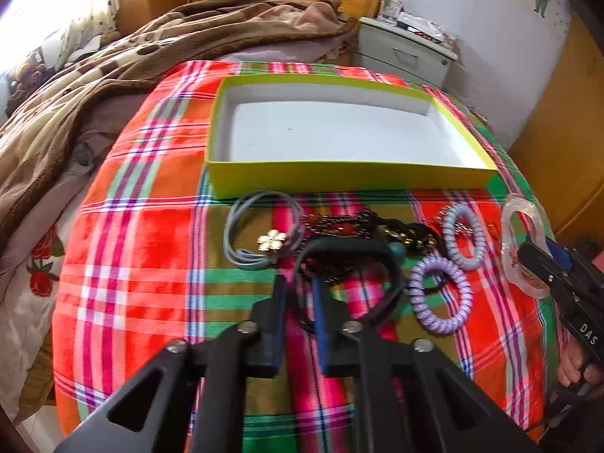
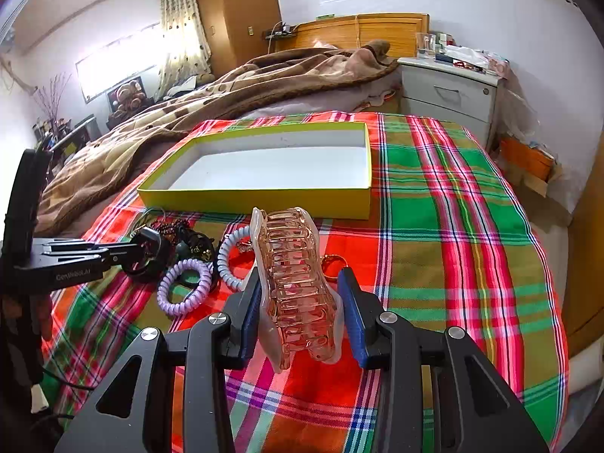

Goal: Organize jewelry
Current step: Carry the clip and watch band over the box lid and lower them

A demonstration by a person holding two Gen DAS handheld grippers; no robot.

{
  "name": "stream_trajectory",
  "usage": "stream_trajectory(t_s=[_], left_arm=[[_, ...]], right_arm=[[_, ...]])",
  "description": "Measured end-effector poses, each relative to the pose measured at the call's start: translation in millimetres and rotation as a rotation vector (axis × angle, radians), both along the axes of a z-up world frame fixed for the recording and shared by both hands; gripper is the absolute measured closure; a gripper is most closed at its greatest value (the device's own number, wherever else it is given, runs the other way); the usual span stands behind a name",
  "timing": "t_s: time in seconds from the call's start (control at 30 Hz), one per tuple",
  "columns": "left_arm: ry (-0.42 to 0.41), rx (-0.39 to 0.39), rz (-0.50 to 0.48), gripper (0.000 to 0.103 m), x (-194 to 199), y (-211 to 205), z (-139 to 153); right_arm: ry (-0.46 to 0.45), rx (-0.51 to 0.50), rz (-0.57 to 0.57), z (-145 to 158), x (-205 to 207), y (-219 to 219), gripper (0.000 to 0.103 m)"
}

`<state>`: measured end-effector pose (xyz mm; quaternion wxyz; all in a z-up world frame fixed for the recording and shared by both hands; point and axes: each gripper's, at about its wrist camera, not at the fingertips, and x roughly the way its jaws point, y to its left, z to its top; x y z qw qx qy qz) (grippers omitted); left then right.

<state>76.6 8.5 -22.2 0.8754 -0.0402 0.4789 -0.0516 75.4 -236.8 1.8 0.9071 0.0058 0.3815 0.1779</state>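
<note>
An empty yellow-green box (image 1: 351, 179) with a white inside lies on the plaid cloth; it also shows in the right wrist view (image 2: 264, 198). In front of it lie a grey hair tie with a flower (image 1: 264, 234), a dark bead necklace (image 1: 362, 226), a pale blue coil tie (image 1: 463, 239) and a purple coil tie (image 1: 441, 294). My left gripper (image 1: 298, 287) is shut on a black ring-shaped piece (image 1: 351, 249), held just above the cloth. My right gripper (image 2: 302, 283) is shut on a clear pink claw clip (image 2: 294, 283), lifted in front of the box.
The plaid cloth (image 2: 434, 226) covers the bed's foot. A brown blanket (image 1: 94, 87) lies heaped at left. A white nightstand (image 2: 449, 90) stands beyond the cloth's far right corner. A gold ring (image 2: 332, 262) lies behind the clip.
</note>
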Motion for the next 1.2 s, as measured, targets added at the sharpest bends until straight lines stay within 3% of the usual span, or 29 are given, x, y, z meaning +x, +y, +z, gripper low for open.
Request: stream_trajectory(t_s=[0.8,1.2], left_arm=[[-0.069,-0.071,-0.016,0.095,-13.6,12.7,29.4],[-0.110,-0.069,-0.012,0.095,20.2,23.2,51.4]], right_arm=[[-0.049,0.024,-0.067,22.4,-8.1,2.7,0.063],[-0.055,0.053,-0.098,49.1,29.3,6.0,0.063]])
